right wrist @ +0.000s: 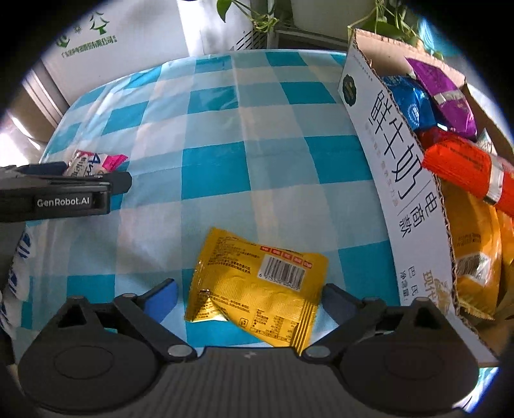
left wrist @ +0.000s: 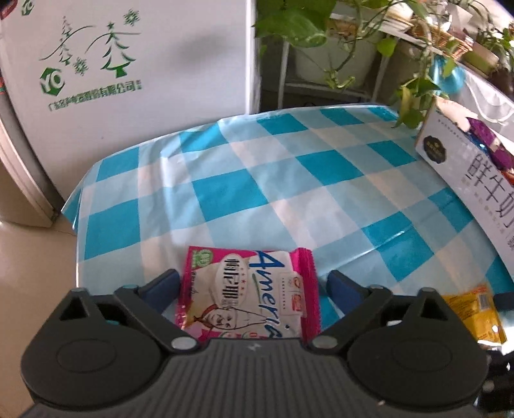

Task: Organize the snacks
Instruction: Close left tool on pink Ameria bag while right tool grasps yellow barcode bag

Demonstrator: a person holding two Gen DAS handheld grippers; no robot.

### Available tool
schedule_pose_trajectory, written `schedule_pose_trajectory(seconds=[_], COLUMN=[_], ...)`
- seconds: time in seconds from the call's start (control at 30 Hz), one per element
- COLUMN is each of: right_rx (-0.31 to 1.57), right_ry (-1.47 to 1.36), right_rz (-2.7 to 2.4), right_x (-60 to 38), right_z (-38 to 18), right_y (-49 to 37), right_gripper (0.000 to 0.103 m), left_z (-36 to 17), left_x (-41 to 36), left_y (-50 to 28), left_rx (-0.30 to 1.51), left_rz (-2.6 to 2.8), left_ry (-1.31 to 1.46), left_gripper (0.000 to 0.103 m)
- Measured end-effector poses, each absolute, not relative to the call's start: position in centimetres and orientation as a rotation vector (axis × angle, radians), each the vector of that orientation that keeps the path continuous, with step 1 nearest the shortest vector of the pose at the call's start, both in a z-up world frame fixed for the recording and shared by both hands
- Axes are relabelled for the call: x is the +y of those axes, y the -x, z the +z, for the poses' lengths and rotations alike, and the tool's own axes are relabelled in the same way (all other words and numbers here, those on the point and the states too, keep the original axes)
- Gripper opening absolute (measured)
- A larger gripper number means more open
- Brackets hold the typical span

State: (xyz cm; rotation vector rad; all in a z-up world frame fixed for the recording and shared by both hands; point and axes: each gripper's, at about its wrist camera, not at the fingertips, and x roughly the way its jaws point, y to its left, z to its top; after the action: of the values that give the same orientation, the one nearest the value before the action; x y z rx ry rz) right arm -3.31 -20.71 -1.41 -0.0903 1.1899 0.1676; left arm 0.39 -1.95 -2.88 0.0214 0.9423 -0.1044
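Yellow snack packet long axis crosswise, barcode up, between spread right tool fingers, left tool likewise spread around pink packet (lengthwise)

The right gripper hovered low over a blue-and-white checked tablecloth, its blue-tipped fingers spread wide on either side of a yellow snack packet lying barcode-up. At three o'clock stood an open cardboard box holding blue, purple, orange-red and yellow packets. At nine o'clock the left gripper reached in beside a pink-and-white snack packet. Green leaves hung at twelve o'clock.
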Motion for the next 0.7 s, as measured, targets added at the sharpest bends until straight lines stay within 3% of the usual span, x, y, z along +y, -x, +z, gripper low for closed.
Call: schedule_pose_trajectory(seconds=[0.17,0.4,0.7], right_rx=[1.166,1.142,1.107], right_ry=[0.101,0.036,-0.024], right_rz=[0.164,0.184,0.191], right_x=[-20.7,-21.2,-21.7], right_z=[-1.1,-0.4,0.5], right_y=[3.3,3.1,2.9], right_gripper=[0.08,0.069,0.066], left_z=[-2.3,-1.9,-0.9], left_x=[-2.2,-2.0,-2.4], left_y=[-0.1,0.1,0.7], left_rx=[0.926,0.924,0.897], left_rz=[-0.126,-0.125,-0.143], left_ry=[-0.024,0.023,0.05], left_gripper=[0.069,0.061,0.06])
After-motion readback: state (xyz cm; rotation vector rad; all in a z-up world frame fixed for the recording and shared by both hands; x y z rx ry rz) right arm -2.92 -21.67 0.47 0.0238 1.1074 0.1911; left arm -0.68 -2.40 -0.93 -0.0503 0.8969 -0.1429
